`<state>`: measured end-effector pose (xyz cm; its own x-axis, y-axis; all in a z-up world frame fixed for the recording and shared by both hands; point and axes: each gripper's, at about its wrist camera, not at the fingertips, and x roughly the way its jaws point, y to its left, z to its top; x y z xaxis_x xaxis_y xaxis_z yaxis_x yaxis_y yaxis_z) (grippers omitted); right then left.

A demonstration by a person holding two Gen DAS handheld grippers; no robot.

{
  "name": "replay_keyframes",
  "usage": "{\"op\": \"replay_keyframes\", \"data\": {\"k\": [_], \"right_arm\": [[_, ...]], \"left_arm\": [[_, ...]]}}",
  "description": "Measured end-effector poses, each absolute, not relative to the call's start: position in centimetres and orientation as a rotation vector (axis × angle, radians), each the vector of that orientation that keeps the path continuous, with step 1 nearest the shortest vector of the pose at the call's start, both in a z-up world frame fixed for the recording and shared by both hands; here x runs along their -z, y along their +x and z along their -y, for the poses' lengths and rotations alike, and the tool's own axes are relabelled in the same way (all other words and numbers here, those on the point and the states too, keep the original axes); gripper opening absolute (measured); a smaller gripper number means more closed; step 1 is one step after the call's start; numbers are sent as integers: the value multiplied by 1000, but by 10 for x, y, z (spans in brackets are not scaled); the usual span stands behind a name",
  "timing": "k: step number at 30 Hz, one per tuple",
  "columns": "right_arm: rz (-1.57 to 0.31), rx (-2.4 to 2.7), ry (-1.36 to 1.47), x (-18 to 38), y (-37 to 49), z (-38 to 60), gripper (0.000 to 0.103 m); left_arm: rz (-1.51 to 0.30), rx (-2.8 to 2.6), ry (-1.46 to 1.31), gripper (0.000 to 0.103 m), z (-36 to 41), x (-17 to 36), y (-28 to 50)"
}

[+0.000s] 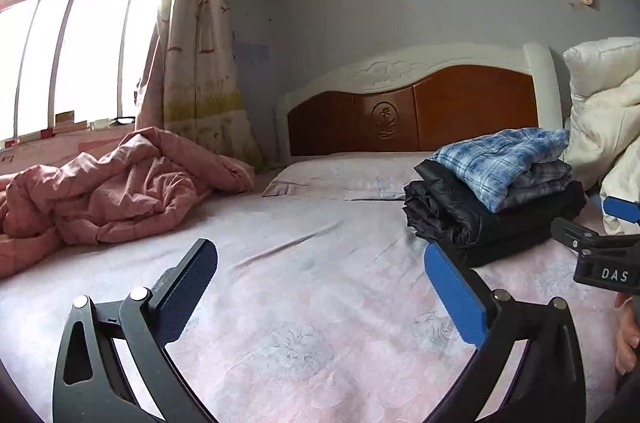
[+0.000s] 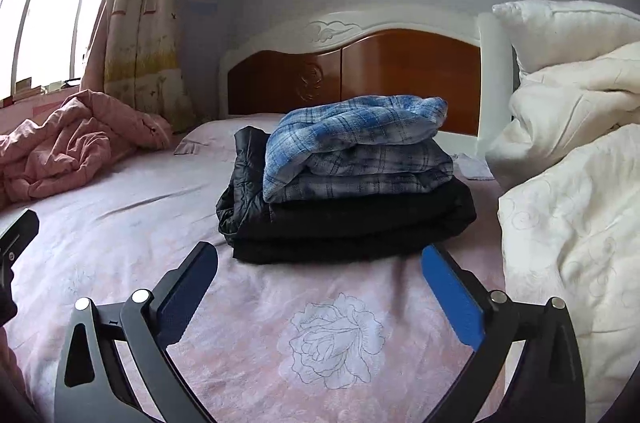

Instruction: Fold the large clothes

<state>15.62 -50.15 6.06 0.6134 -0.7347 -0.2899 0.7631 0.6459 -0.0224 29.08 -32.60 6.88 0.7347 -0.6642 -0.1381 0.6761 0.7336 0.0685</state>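
Two folded garments sit stacked on the bed (image 2: pixel 120 223), a little short of the wooden headboard (image 2: pixel 400 75) and toward its right-hand post. The lower one is a black padded jacket (image 2: pixel 352 223), glossy and creased, folded into a thick slab whose rolled edge bulges out on the side away from the white duvet. On top lies a blue plaid shirt (image 2: pixel 352 147), soft and fleecy, folded into a smaller bundle with several layers showing along its near edge; its upper fold is a brighter blue, the layers beneath paler and greyer. The shirt sits toward the headboard side of the jacket, leaving a strip of black showing in front.

The right tool (image 2: pixel 320 263) hangs just in front of the stack, its fingers spread wide and nothing between them; the tips stand close to the jacket's near edge without touching it. The left tool (image 1: pixel 320 263) is likewise spread and empty over bare sheet, farther from the headboard's right post.

A crumpled pink quilt (image 1: pixel 100 191) lies well off toward the window side of the headboard, and a white duvet (image 2: pixel 572 163) is heaped beside the stack, against the headboard's right post.
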Motion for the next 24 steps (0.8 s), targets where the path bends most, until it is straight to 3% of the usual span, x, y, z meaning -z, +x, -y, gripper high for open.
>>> {"op": "replay_keyframes", "data": {"k": [24], "right_arm": [[-290,825,108,-62,156,498,103]], "left_arm": [[-141,709,141,103,331,-66,295]]}}
